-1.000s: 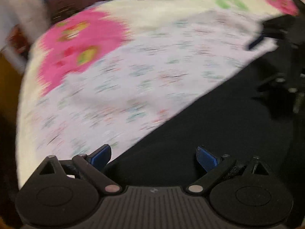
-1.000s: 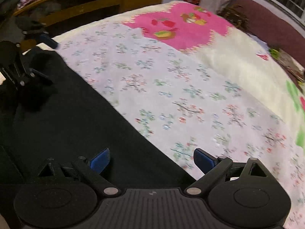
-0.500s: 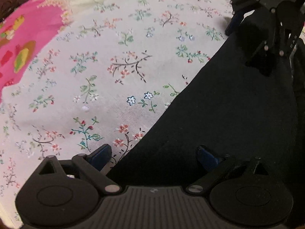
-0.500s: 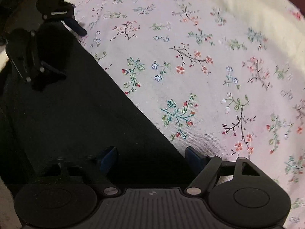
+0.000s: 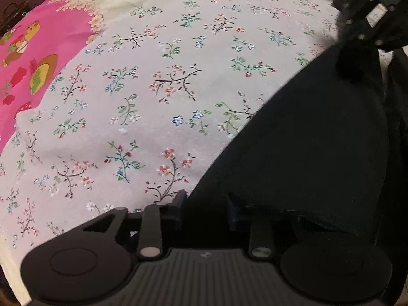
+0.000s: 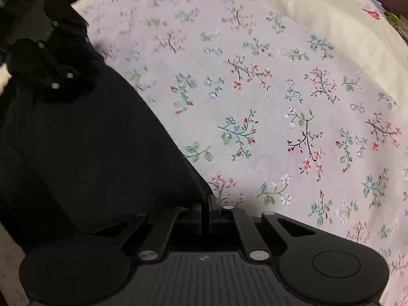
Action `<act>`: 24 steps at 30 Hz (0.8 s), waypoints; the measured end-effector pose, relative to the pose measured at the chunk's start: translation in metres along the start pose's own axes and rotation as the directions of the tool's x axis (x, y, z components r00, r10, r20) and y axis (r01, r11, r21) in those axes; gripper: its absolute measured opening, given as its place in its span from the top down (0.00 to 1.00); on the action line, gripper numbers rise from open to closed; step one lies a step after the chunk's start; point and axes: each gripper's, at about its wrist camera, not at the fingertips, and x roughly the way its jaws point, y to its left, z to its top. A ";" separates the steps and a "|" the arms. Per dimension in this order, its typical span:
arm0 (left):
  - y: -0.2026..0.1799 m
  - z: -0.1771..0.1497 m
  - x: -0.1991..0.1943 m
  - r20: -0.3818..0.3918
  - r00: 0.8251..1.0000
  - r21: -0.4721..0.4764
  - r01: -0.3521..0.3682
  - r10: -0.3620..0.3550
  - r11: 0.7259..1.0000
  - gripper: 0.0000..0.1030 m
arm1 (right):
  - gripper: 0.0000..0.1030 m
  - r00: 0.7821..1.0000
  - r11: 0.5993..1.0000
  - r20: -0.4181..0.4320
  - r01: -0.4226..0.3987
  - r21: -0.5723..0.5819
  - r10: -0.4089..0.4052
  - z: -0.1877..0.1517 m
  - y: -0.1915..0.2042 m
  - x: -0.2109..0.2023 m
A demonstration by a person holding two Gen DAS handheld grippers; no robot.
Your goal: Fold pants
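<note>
The black pants lie on a floral bedsheet, filling the right of the left wrist view and the left of the right wrist view. My left gripper is down at the pants' edge, its jaws partly closed around the black cloth. My right gripper is shut on the edge of the pants. Each gripper shows in the other's view, the right gripper at the far end of the cloth and the left gripper there too.
The bed is covered by a white sheet with small flower sprigs, with a pink cartoon patch at its far side. A cream border lies beyond, with dark furniture at the edges.
Both grippers have dropped lower onto the edge of the pants. The right gripper has closed fully on the cloth, and the left gripper's jaws have narrowed from wide open.
</note>
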 end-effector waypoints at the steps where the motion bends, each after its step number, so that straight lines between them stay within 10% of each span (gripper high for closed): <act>1: 0.001 0.003 0.002 -0.002 1.000 -0.001 -0.010 0.010 1.000 0.60 | 1.00 1.000 1.000 0.004 -0.004 0.004 0.003 -0.002 0.002 -0.003; 10: 0.004 0.009 0.022 -0.023 0.998 0.030 -0.057 0.057 0.998 0.45 | 0.88 1.000 1.000 -0.008 0.018 -0.026 -0.018 0.000 -0.006 0.040; 16: -0.021 0.002 0.012 -0.020 0.994 0.075 -0.103 0.105 0.992 0.80 | 1.00 0.999 0.999 -0.018 0.042 0.025 -0.042 -0.012 -0.006 0.025; 24: -0.055 -0.033 -0.047 -0.005 1.000 0.012 -0.024 0.024 1.000 0.83 | 1.00 0.999 1.000 0.040 0.019 0.002 -0.019 -0.043 0.031 -0.040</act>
